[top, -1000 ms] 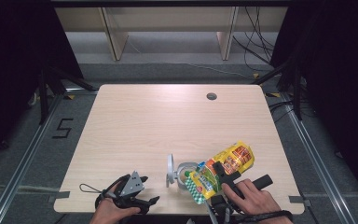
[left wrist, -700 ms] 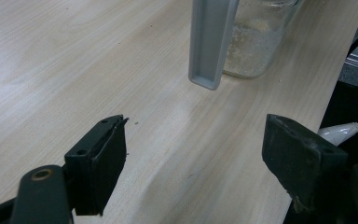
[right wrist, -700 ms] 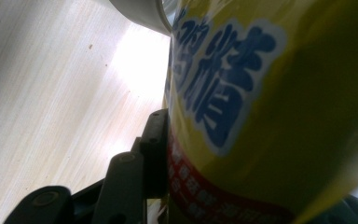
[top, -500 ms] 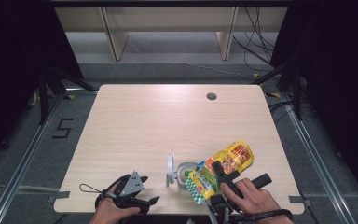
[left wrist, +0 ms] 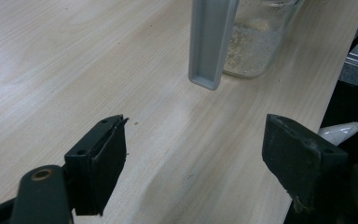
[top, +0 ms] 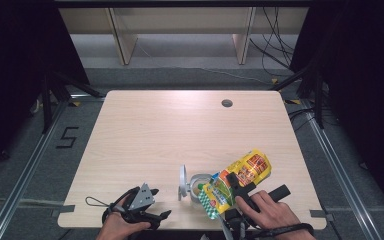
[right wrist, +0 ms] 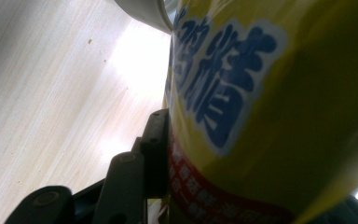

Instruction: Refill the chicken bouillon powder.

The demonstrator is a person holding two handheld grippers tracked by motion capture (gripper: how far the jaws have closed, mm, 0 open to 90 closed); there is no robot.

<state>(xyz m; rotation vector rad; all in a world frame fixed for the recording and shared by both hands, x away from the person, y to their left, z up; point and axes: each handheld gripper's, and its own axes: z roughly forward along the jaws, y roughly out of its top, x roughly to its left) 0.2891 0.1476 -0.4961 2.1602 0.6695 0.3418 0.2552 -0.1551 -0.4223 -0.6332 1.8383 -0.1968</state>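
Observation:
A yellow seasoning bag (top: 247, 170) with blue lettering (right wrist: 270, 116) lies tilted over a glass jar (top: 198, 184) near the table's front edge. My right gripper (top: 233, 184) is shut on the bag's middle; one black finger (right wrist: 154, 149) presses its side and the other is hidden behind the bag. The jar (left wrist: 256, 42) has pale granules at its bottom, and its grey lid (top: 182, 181) stands swung open on the left (left wrist: 212, 42). My left gripper (top: 159, 217) rests at the front left, pointing toward the jar, open (left wrist: 196, 140) with bare table between its jaws.
The wooden table (top: 170, 130) has a round cable hole (top: 227, 103) at the back right. Its front edge runs just under both hands. A dark floor with rails surrounds the table, and shelves stand behind it.

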